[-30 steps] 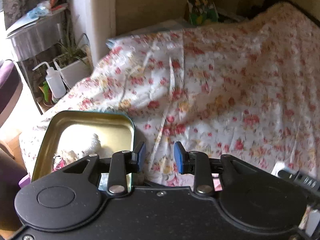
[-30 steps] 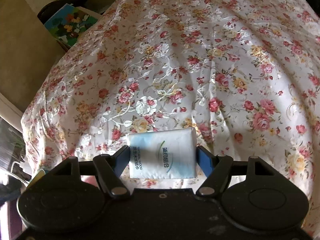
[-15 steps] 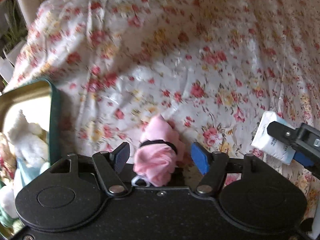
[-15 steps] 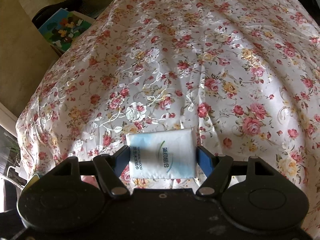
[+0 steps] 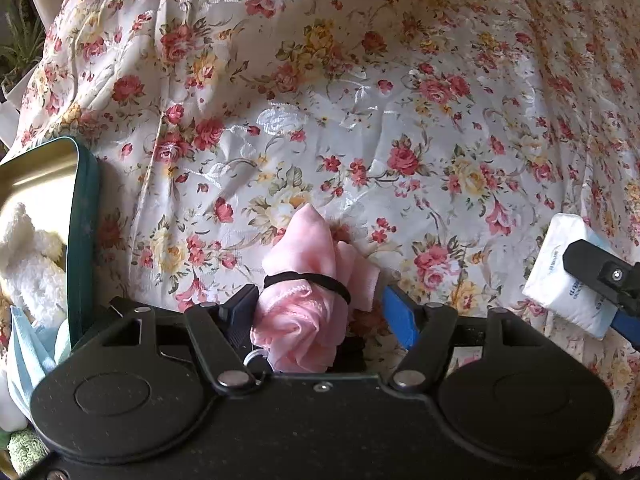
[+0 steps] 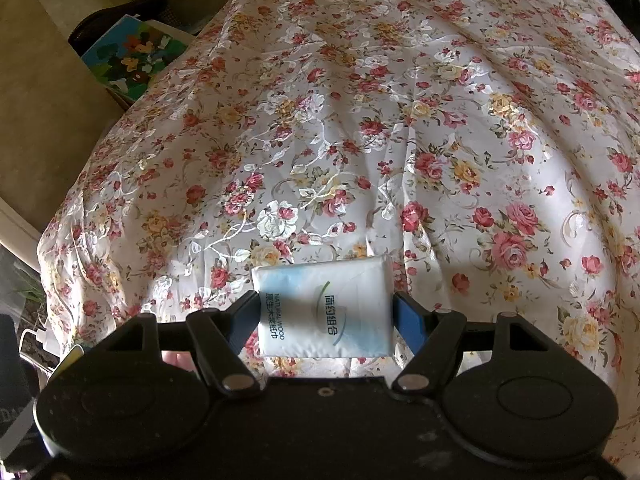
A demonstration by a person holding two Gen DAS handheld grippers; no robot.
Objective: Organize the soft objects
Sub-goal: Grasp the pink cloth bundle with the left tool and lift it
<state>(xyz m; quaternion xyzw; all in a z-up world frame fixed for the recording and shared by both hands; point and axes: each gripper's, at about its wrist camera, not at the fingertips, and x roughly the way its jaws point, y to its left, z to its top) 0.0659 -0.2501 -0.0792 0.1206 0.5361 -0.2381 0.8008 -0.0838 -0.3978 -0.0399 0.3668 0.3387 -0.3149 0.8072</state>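
The left gripper [image 5: 320, 310] has dropped down and spread its fingers around the pink cloth [image 5: 306, 300], not squeezing it; the right gripper [image 6: 324, 316] still pinches the tissue pack [image 6: 322, 310].

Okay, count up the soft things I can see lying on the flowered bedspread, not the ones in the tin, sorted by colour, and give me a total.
Pink: 1, the pink cloth bundle tied with a black band, between the left gripper's open jaws
White and blue: 1, the tissue pack held in the right gripper
Total: 2
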